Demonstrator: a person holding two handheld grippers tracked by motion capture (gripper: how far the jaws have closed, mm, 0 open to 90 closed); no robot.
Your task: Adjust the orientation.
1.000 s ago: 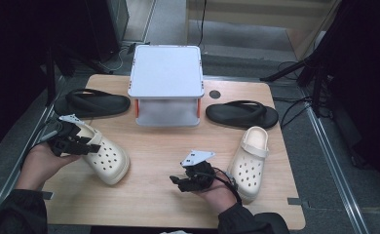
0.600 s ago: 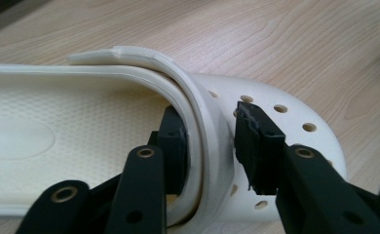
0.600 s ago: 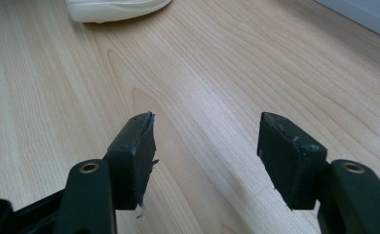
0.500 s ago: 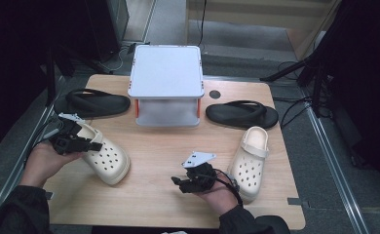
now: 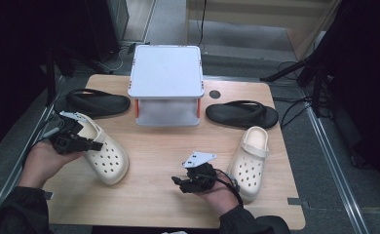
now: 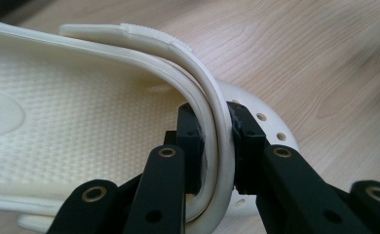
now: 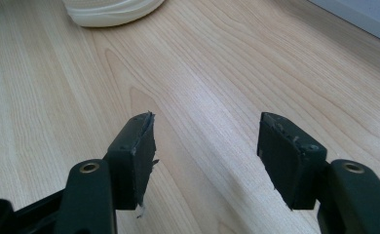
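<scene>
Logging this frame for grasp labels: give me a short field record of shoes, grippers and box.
left hand-held gripper: jaws just closing, now pinched on rim and heel strap of the left cream clog
right hand-held gripper: open, nothing between the jaws, over bare table
right cream clog: flat on table, untouched
black flip-flops: one left, one right of the box
grey box: table's far middle
</scene>
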